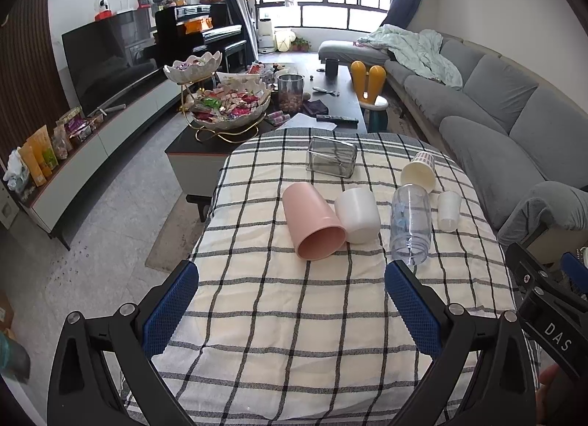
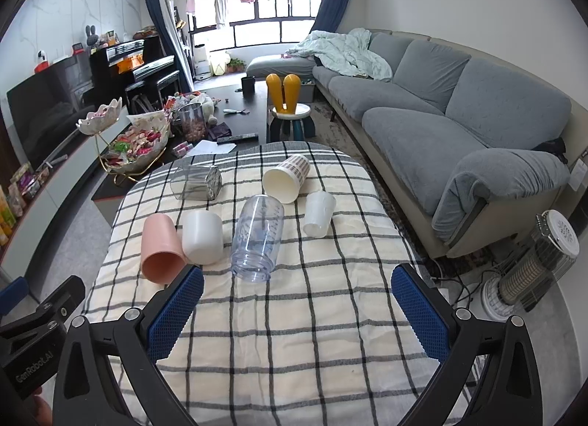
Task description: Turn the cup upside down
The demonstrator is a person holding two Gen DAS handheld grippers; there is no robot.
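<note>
Task looked unstarted: both left tongs (image 1: pixel 290 301) and right tongs (image 2: pixel 297 301) were spread wide, holding nothing, hovering over the desk's (image 2: pixel 294 345) near edge. Pink cup (image 1: pixel 312 226), clear cup (image 2: pixel 257 237) and others lay on their sides mid-desk; no flip attempted yet.

The right gripper (image 2: pixel 297 306) is held with its blue-padded jaws wide apart above a checked tablecloth (image 2: pixel 294 334). Six cups are seen lying on their sides beyond it: a pink cup (image 2: pixel 160 248) touching a white cup (image 2: pixel 203 237), a clear cup (image 2: pixel 258 238), a small translucent cup (image 2: pixel 319 213), a patterned paper cup (image 2: pixel 286 178) and a grey glass (image 2: pixel 196 182).
</note>
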